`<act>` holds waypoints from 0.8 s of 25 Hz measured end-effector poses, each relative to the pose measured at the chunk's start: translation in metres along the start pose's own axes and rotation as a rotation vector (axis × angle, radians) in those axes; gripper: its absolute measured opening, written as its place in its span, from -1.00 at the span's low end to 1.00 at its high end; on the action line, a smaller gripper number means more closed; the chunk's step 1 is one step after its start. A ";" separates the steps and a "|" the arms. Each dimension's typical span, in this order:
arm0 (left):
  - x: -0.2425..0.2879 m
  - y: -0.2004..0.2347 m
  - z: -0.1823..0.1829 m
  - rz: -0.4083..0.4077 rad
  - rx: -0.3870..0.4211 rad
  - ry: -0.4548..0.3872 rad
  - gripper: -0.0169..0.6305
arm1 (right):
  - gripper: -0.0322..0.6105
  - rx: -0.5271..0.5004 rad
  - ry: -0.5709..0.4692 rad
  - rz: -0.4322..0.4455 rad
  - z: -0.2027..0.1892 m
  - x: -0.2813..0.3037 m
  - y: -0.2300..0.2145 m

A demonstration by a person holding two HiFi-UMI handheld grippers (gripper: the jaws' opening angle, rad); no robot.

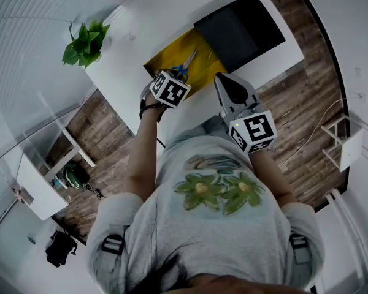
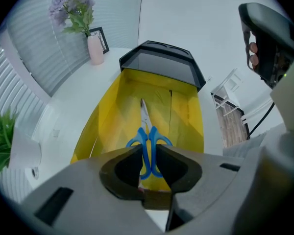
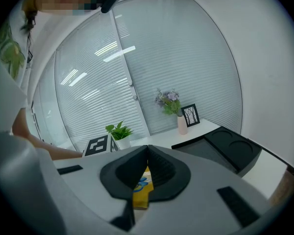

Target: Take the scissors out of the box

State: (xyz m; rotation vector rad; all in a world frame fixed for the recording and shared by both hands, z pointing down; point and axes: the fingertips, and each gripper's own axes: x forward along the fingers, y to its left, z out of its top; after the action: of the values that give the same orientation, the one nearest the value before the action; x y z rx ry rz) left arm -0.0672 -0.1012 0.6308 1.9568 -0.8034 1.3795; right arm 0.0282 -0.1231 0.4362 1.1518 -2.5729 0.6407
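Observation:
The scissors point(image 1: 185, 67) with blue handles lie in the open yellow box point(image 1: 156, 59) on the white table; the black lid point(image 1: 239, 32) stands hinged back behind it. My left gripper point(image 2: 148, 151) points steeply down over the box point(image 2: 103, 116). Its jaws stand a little apart, and the handles of the scissors point(image 2: 148, 131) show in the gap; the pads do not press on them. In the head view only its marker cube point(image 1: 170, 89) shows, right by the handles. My right gripper point(image 1: 233, 94) hovers to the right of the box with its jaws together and nothing in them point(image 3: 147, 148).
A potted plant point(image 1: 84, 41) stands at the table's left end. A pink vase of purple flowers point(image 2: 94, 48) and a small picture frame point(image 2: 103, 39) stand at the back by the blinds. Wooden floor and a white rack point(image 1: 346, 139) lie to the right.

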 end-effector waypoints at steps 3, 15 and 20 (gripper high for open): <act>-0.004 0.000 0.001 0.007 0.002 -0.026 -0.66 | -0.88 -0.008 -0.006 -0.001 0.003 -0.002 0.000; -0.020 0.008 -0.002 0.066 -0.010 -0.091 -0.66 | -0.88 -0.034 -0.027 -0.002 0.013 -0.005 0.002; -0.027 0.006 -0.002 0.069 -0.023 -0.113 -0.66 | -0.88 -0.047 -0.035 -0.001 0.016 -0.008 0.003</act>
State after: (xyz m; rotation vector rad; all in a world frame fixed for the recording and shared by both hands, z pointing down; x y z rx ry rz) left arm -0.0800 -0.0999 0.6068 2.0202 -0.9433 1.3025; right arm 0.0304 -0.1238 0.4180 1.1599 -2.6016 0.5617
